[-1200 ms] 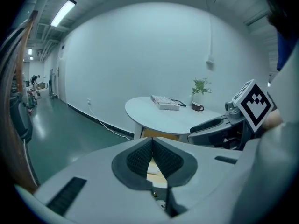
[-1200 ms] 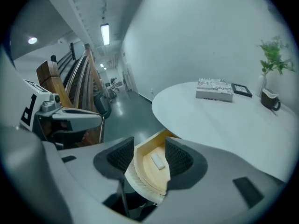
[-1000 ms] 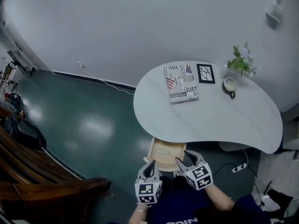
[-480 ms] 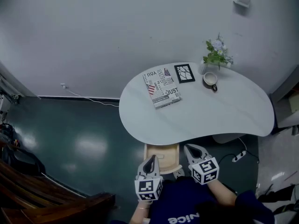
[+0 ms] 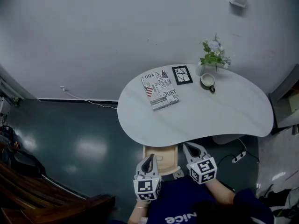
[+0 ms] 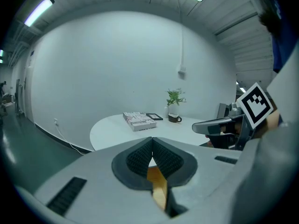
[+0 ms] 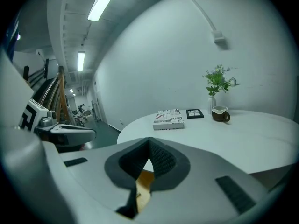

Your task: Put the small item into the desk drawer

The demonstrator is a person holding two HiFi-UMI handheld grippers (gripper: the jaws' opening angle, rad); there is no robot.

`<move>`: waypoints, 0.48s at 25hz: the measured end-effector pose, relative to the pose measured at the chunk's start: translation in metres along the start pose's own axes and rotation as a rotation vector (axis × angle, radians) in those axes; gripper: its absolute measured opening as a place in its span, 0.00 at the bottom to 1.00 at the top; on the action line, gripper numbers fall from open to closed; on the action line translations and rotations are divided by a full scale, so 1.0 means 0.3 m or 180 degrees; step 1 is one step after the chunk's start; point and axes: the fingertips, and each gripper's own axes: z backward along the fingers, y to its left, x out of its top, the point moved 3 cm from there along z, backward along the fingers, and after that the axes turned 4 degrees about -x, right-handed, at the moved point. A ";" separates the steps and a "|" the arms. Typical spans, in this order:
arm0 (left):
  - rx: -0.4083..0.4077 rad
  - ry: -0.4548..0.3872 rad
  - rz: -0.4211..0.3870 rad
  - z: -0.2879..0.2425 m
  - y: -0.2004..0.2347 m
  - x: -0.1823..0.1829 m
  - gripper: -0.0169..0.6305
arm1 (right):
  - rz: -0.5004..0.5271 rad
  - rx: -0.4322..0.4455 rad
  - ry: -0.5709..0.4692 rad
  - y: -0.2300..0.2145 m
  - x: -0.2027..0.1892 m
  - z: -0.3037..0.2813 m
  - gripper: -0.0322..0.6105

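Observation:
An open wooden drawer [image 5: 161, 149] sticks out under the near edge of the white table [image 5: 201, 118]. What lies inside it is too small to make out. My left gripper [image 5: 150, 158] hovers over the drawer's front left part, shut with nothing between its pads [image 6: 142, 154]. My right gripper [image 5: 188, 147] is at the drawer's right side, also shut and empty, pads [image 7: 159, 157] together. Through the gap below each pair of jaws I see the drawer's pale wood [image 6: 158, 186] [image 7: 144, 183]. Each gripper shows in the other's view: the right gripper [image 6: 216, 124] and the left gripper [image 7: 65, 134].
On the table lie a printed book [image 5: 160, 90], a black picture frame [image 5: 182, 74], a dark mug [image 5: 207, 81] and a small potted plant [image 5: 214, 55]. A power strip [image 5: 240, 157] lies on the green floor at the right. Dark wooden furniture [image 5: 46, 195] fills the lower left.
The right gripper's jaws stood open over the drawer a second ago and are now shut on nothing. Both grippers have lifted and drawn back a little. The drawer stays open.

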 end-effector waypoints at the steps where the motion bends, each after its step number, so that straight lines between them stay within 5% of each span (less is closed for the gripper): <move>1: 0.0008 0.0003 -0.0010 -0.001 0.000 -0.001 0.03 | 0.0006 0.0001 -0.0003 0.000 0.000 -0.003 0.06; 12: 0.0173 -0.0003 0.0140 0.014 0.041 -0.020 0.03 | 0.0118 -0.0020 -0.0015 -0.003 -0.009 -0.025 0.06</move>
